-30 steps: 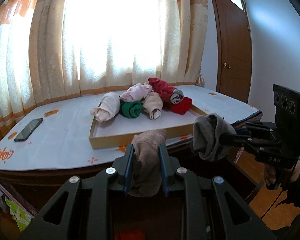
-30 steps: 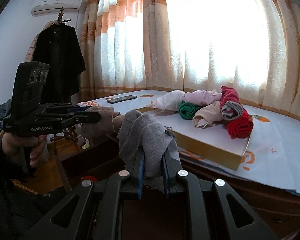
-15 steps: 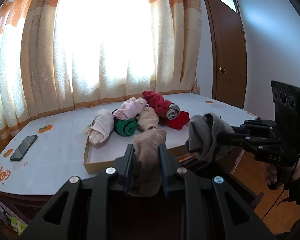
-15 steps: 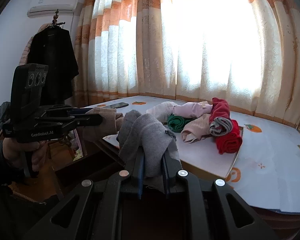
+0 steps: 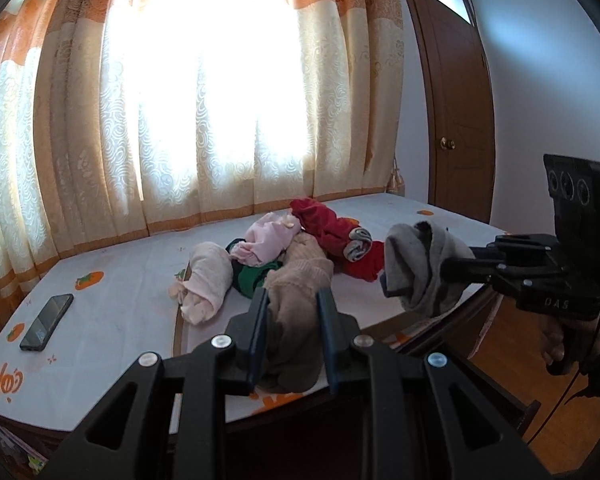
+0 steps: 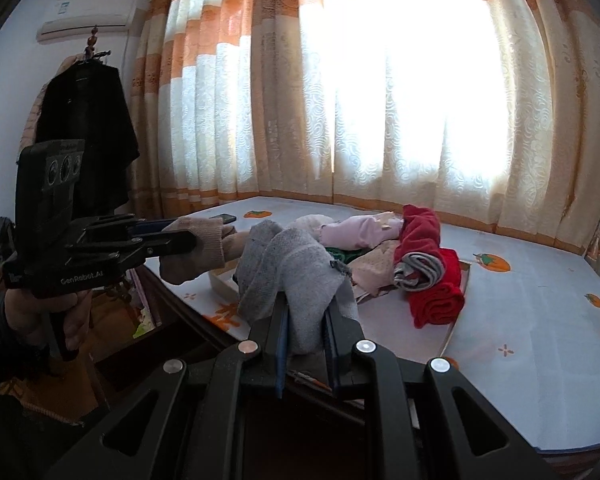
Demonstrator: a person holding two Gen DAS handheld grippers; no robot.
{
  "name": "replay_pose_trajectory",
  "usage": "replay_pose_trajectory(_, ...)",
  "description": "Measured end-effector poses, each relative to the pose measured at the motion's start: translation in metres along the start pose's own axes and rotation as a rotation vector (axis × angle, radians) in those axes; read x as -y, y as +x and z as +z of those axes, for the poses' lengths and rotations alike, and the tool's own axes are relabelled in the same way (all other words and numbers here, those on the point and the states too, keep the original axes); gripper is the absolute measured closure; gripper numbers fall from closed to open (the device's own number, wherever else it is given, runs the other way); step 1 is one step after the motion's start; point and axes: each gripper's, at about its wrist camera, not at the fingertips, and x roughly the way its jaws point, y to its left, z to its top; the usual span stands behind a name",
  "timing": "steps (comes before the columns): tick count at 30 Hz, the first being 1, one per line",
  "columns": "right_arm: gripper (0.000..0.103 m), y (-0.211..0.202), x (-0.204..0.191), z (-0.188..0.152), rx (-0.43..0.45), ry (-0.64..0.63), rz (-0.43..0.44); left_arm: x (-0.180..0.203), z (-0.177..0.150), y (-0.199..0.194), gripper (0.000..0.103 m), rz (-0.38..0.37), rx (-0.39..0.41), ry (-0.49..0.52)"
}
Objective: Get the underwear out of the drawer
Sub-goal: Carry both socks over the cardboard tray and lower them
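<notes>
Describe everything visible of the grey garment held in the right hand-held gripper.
The grey garment is a soft, knitted-looking bundle of cloth, folded over into rounded lobes. The right hand-held gripper is shut on its lower part, so most of it bulges above and to the left of the fingers. It hangs in the air in front of the table, touching nothing else. From the left wrist view it droops limply.

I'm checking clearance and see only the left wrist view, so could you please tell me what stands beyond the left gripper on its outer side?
Observer: In the right wrist view, a black coat hangs on a stand behind the left gripper and its beige garment, apart from both.
Operator: Thank you. Is anything on the wall there?
Observer: An air conditioner is mounted high above the coat.
Operator: Is the right grip centred?
Observer: Yes, the grey garment is pinched between both jaws of the right gripper.
</notes>
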Motion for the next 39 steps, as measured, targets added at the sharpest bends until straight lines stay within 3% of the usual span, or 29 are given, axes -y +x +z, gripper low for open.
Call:
replay_pose_trajectory(18,0.086,0.025,0.036,0.022,-0.036,0.060,-0.059,0.001,0.026,0.044,0.080,-0.011,-0.050,0.023)
replay_pose_trajectory(39,0.086,0.051,0.070,0.024,-0.089,0.103,-0.099,0.005,0.031,0.088,0.080,-0.011,-0.117,0.042)
